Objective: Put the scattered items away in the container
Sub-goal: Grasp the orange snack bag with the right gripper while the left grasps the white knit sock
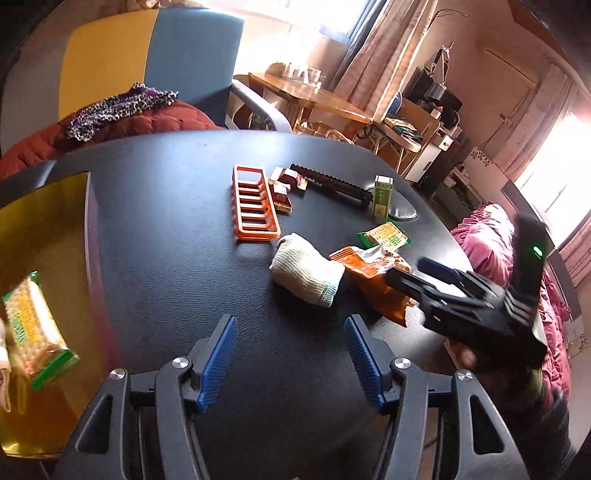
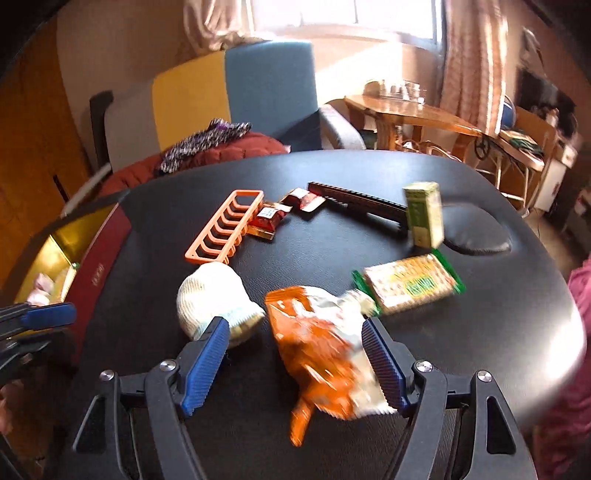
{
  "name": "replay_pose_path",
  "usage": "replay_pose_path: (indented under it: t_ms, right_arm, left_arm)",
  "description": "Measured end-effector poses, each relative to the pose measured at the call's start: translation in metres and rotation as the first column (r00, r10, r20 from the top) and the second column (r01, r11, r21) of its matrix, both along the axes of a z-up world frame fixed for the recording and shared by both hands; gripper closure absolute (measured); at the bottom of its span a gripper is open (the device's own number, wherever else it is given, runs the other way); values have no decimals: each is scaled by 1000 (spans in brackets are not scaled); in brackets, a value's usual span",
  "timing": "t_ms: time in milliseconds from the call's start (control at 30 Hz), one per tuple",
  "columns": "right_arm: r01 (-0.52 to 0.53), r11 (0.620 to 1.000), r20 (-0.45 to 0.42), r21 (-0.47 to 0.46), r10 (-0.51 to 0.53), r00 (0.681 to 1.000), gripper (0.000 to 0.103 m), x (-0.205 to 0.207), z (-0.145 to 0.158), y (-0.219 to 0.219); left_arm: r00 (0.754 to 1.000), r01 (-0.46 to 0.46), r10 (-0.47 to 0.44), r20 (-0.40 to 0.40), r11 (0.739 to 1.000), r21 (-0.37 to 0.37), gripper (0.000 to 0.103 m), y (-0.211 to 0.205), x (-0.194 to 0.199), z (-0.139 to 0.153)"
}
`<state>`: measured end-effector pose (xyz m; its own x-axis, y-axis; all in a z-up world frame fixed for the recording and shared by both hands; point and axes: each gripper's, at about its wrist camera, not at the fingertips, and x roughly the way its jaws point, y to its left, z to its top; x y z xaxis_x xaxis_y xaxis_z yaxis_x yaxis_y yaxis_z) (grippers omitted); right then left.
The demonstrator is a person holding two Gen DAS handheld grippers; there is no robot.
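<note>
Your right gripper point(image 2: 291, 360) is hovering with fingers spread around the orange packet point(image 2: 317, 354) (long axis running lower-centre), grasping nothing; left gripper point(image 1: 291, 363) is gaping empty.

I am looking across a black, leather-textured counter point(image 1: 177, 221) into a warm, pink-walled room. Sunlight is pouring through a window point(image 2: 343, 14) hung with pale patterned curtains point(image 2: 476, 66), washing out the far wall. A yellow and blue armchair point(image 2: 240, 96) is standing behind the counter, with a rust-red quilted coat point(image 1: 147, 122) and a purple speckled scarf point(image 1: 118, 107) lying on its seat. A wooden table point(image 1: 317, 99) is sitting by the window. A pink quilt point(image 1: 491, 240) is lying to the right.
</note>
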<state>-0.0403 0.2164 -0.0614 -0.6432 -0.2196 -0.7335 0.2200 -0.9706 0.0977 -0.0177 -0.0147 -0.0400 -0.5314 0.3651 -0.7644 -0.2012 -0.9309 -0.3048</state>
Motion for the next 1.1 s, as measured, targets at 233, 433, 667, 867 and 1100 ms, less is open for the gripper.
replay_pose_path:
  t_ms: [233, 433, 667, 867, 1100]
  right_arm:
    - [116, 990, 25, -79, -114, 993, 28, 18, -17, 50]
    - [114, 983, 16, -147, -113, 994, 25, 17, -18, 61]
    - [-42, 990, 9, -134, 43, 999, 13, -1, -14, 43]
    - [-159, 986, 39, -44, 161, 986, 13, -26, -23, 20]
    - [-168, 986, 74, 2, 167, 983, 28, -40, -40, 11]
  left_arm:
    - [998, 18, -18, 61, 1000, 5, 42, 20, -26, -14]
    - [995, -8, 7, 98, 1000, 18, 42, 25, -45, -24]
    - [992, -20, 18, 129, 1000, 15, 42, 27, -53, -37]
    - [990, -29, 25, 140, 999, 22, 41, 26, -56, -43]
    - [991, -18, 15, 134, 1000, 20, 41, 31, -67, -44]
